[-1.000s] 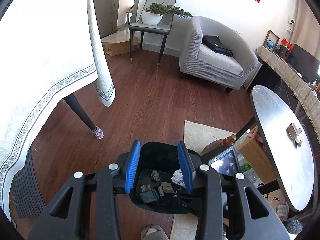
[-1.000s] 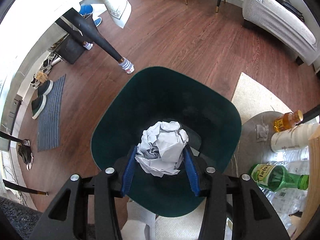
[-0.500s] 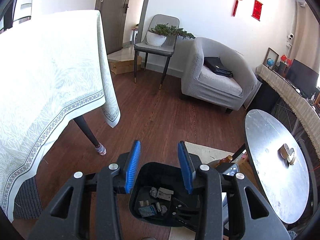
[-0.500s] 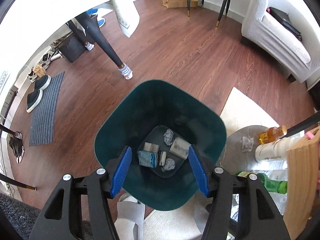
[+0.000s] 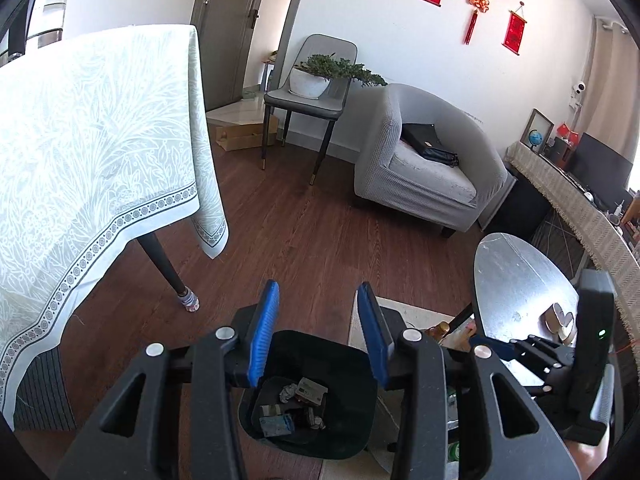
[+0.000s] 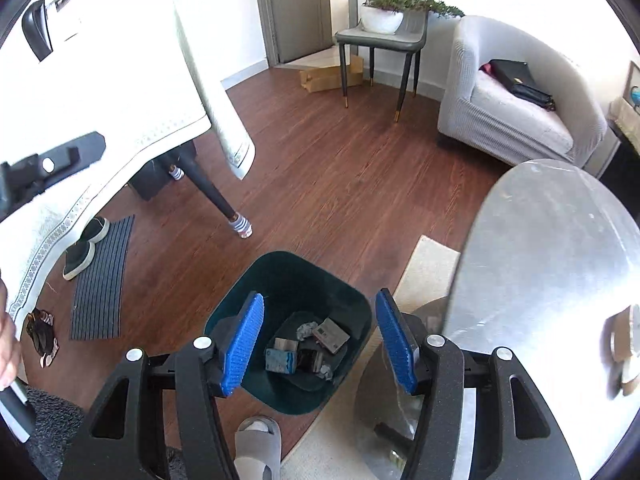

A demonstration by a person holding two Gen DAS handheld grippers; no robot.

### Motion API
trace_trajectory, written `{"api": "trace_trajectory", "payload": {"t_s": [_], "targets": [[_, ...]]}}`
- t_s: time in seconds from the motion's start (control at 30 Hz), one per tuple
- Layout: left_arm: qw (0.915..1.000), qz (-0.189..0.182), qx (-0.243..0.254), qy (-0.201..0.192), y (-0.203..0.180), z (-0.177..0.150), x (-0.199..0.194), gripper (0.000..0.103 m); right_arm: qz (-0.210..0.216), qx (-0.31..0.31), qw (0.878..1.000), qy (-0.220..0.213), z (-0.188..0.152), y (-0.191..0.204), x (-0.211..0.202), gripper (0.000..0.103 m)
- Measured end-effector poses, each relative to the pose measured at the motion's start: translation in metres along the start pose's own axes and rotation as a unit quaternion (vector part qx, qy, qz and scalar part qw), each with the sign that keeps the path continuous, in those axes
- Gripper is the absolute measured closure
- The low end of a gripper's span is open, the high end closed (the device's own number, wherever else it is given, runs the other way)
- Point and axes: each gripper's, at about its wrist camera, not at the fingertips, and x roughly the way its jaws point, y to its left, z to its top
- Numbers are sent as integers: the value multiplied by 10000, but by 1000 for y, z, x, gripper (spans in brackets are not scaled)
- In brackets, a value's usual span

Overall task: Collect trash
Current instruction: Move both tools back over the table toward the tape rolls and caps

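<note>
A dark green trash bin [image 6: 280,280] stands on the wood floor and holds several pieces of trash [image 6: 308,346]: crumpled paper, small boxes, a blue packet. It also shows in the left wrist view [image 5: 352,364]. My right gripper [image 6: 320,340] is open and empty, well above the bin. My left gripper [image 5: 318,328] is open and empty, also above the bin. The right gripper's body shows at the right edge of the left wrist view [image 5: 560,360].
A table with a white cloth [image 5: 80,152] stands at the left on dark legs [image 6: 212,192]. A round silver table [image 6: 552,264] is at the right. A grey armchair [image 5: 424,160] and a chair with a plant [image 5: 308,92] stand behind. A beige rug [image 6: 432,264], a doormat [image 6: 100,280] and a slipper [image 6: 256,444] lie on the floor.
My right gripper opened and dropped the crumpled paper ball into the bin. Both grippers then rose and tilted up, so the bin looks smaller and lower.
</note>
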Motion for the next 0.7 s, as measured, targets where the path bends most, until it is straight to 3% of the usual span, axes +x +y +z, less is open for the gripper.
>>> {"api": "trace_trajectory", "payload": {"t_s": [0.37, 0.7], "targets": [[9974, -528, 484, 49, -68, -7, 5, 60, -518, 658, 9935, -774, 3, -86, -89, 45], [9861, -1158, 1182, 123, -150, -26, 8, 60, -1189, 1389, 9804, -740, -20, -175, -117, 45]]}}
